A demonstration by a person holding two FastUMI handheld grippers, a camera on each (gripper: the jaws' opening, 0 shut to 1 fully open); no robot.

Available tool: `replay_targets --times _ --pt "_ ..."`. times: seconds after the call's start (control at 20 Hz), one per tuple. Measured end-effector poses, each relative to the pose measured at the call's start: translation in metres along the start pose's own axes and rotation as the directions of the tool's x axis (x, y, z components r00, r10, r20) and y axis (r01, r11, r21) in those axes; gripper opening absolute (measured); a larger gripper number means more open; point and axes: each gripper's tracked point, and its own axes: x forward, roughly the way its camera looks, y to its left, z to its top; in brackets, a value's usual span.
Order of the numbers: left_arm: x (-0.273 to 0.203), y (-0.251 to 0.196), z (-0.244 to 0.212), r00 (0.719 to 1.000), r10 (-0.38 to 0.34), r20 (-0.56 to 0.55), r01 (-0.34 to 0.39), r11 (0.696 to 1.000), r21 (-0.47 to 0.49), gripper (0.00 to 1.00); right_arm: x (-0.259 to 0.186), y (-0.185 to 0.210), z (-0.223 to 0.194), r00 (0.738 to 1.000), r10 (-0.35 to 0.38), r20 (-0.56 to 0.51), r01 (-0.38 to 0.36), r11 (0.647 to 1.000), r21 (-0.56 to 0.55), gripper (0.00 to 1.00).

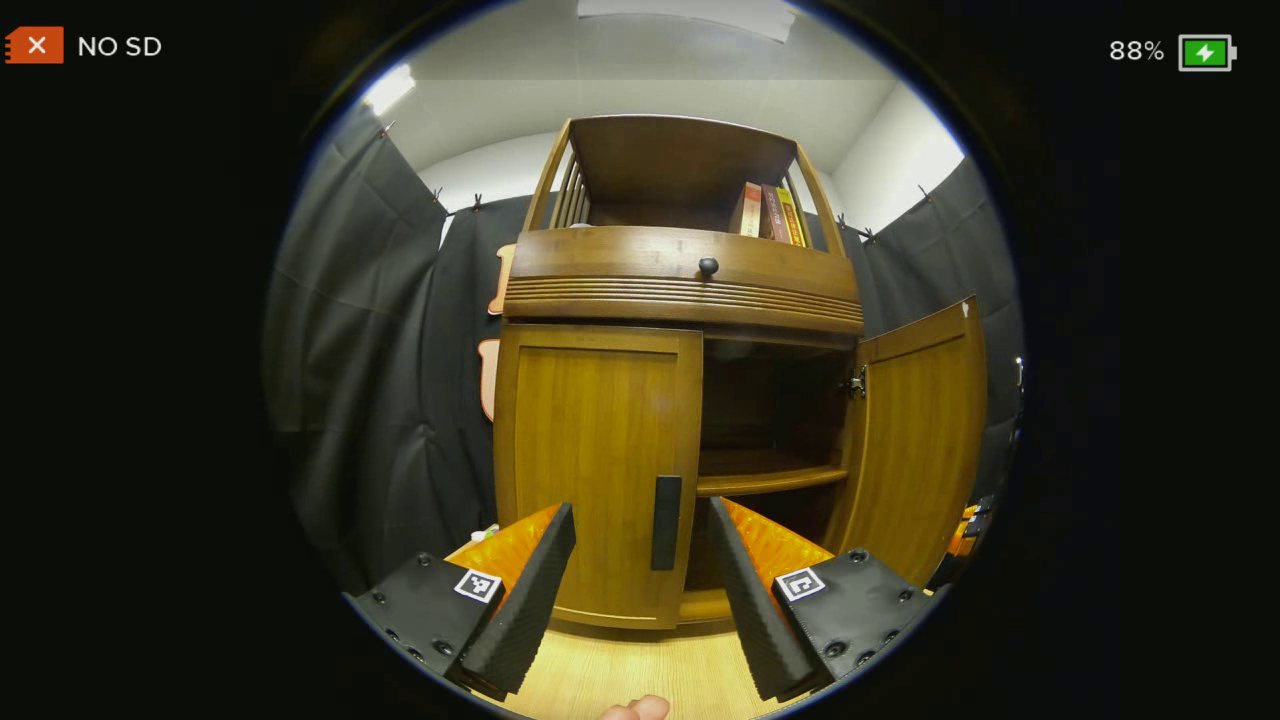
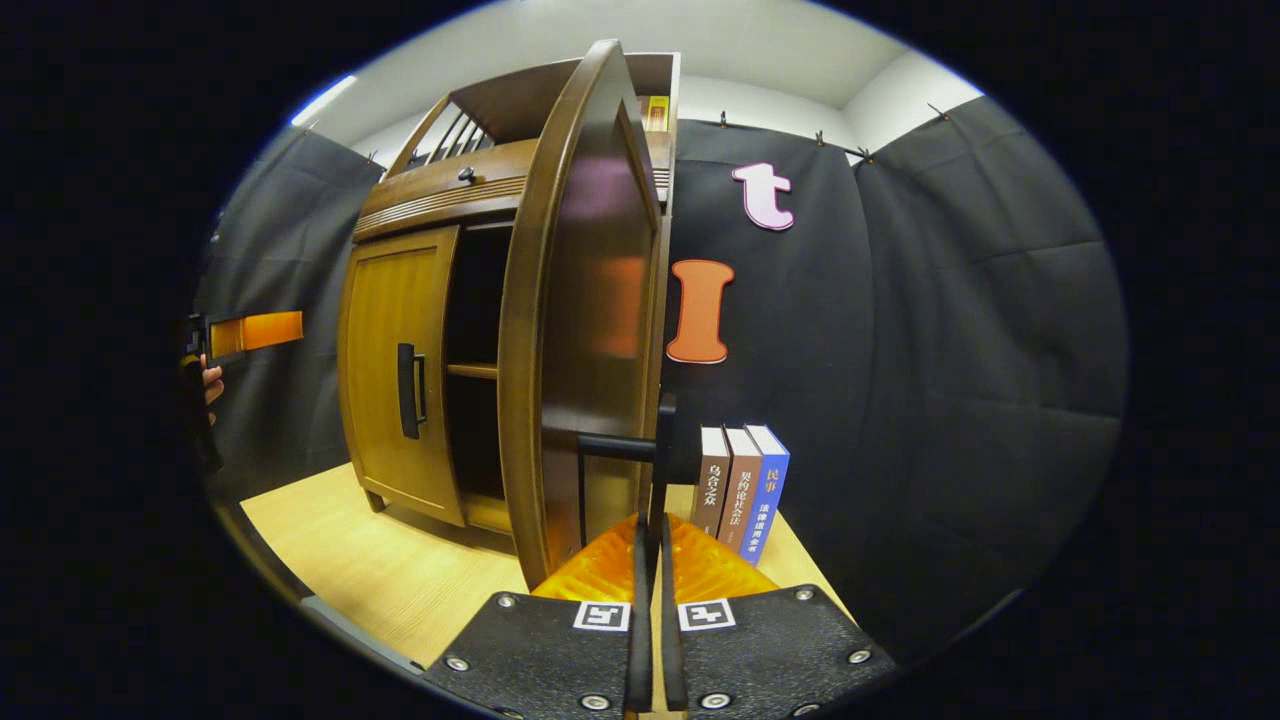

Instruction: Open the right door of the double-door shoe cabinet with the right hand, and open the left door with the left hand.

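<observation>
Black cloth backs the cabinet (image 1: 680,300) on the wooden table (image 2: 400,570). Its right door (image 2: 585,320) stands swung open; the right gripper (image 2: 650,540) is clenched on that door's handle (image 2: 620,448). Its left door (image 1: 595,470) is closed, and the left gripper (image 1: 640,580) is released, fingers spread before the left handle (image 1: 666,522).

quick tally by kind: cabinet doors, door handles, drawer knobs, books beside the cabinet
doors: 2, left door shut, right door open
handles: 2, left handle, right handle
knobs: 1, drawer knob
books beside the cabinet: 3, standing books
total: 8
</observation>
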Motion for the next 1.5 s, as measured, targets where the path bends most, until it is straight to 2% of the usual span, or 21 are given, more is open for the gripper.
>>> replay_targets --times 0.25,0.3,0.35,0.5,0.55,0.6,0.7,0.8,0.9,0.95,1.0,1.1,1.25,1.3,1.35,1.5 --pt "-0.001 0.013 -0.002 0.999 0.032 -0.005 -0.032 0.999 0.005 0.81 0.000 -0.022 -0.002 0.999 0.038 0.025 -0.040 0.996 0.079 0.02" --pt "-0.002 0.015 -0.001 0.999 0.037 -0.004 -0.037 0.999 0.006 0.81 0.000 -0.023 -0.002 0.998 0.050 0.028 -0.052 0.995 0.080 0.11" --pt "-0.002 0.017 -0.001 0.999 0.041 -0.006 -0.041 0.999 0.004 0.81 -0.001 -0.026 -0.002 0.997 0.066 0.033 -0.068 0.994 0.081 0.02" --pt "-0.004 0.021 -0.003 0.999 0.048 -0.009 -0.048 0.999 -0.002 0.81 0.002 -0.038 -0.001 0.992 0.112 0.059 -0.118 0.986 0.118 0.02" --pt "-0.005 0.022 -0.002 0.999 0.047 -0.008 -0.047 0.999 -0.004 0.81 0.002 -0.040 -0.002 0.990 0.128 0.065 -0.135 0.983 0.123 0.12" --pt "-0.005 0.023 -0.001 0.999 0.049 -0.006 -0.049 0.999 -0.005 0.80 0.003 -0.040 -0.002 0.988 0.141 0.068 -0.148 0.983 0.112 0.02" --pt "-0.005 0.022 -0.001 0.999 0.047 -0.006 -0.047 0.999 -0.008 0.81 0.003 -0.039 -0.001 0.983 0.168 0.076 -0.174 0.982 0.074 0.00" --pt "-0.003 0.018 -0.001 0.999 0.034 -0.010 -0.034 0.999 -0.012 0.81 0.001 -0.037 -0.001 0.981 0.182 0.071 -0.188 0.977 0.100 0.05" --pt "-0.004 0.016 0.001 1.000 0.031 -0.004 -0.031 0.999 -0.016 0.80 -0.004 -0.040 -0.005 0.984 0.166 0.066 -0.172 0.981 0.094 0.06" --pt "-0.004 0.015 0.000 1.000 0.028 -0.003 -0.028 0.999 -0.018 0.80 -0.010 -0.042 -0.012 0.987 0.151 0.064 -0.155 0.985 0.071 0.16" --pt "-0.004 0.013 -0.002 1.000 0.022 -0.006 -0.022 1.000 -0.021 0.81 -0.017 -0.042 -0.016 0.990 0.130 0.061 -0.135 0.987 0.087 0.06" --pt "-0.003 0.010 -0.006 1.000 0.014 -0.016 -0.014 1.000 -0.017 0.81 -0.032 -0.039 -0.021 0.995 0.081 0.050 -0.086 0.991 0.106 0.04" --pt "0.000 0.006 -0.007 1.000 0.006 -0.025 -0.007 1.000 -0.021 0.81 -0.059 -0.019 -0.005 0.996 0.054 0.067 -0.059 0.996 0.072 0.02" --pt "0.001 0.003 -0.008 1.000 0.000 -0.025 -0.001 1.000 -0.026 0.80 -0.065 -0.013 0.000 0.996 0.048 0.069 -0.054 0.995 0.081 0.13" --pt "0.003 0.000 -0.008 1.000 -0.006 -0.026 0.005 1.000 -0.030 0.80 -0.071 -0.004 0.004 0.996 0.052 0.067 -0.058 0.994 0.090 0.03" --pt "0.005 -0.006 -0.009 1.000 -0.017 -0.025 0.016 0.999 -0.033 0.80 -0.080 0.021 0.020 0.996 0.049 0.070 -0.053 0.997 0.057 0.02"
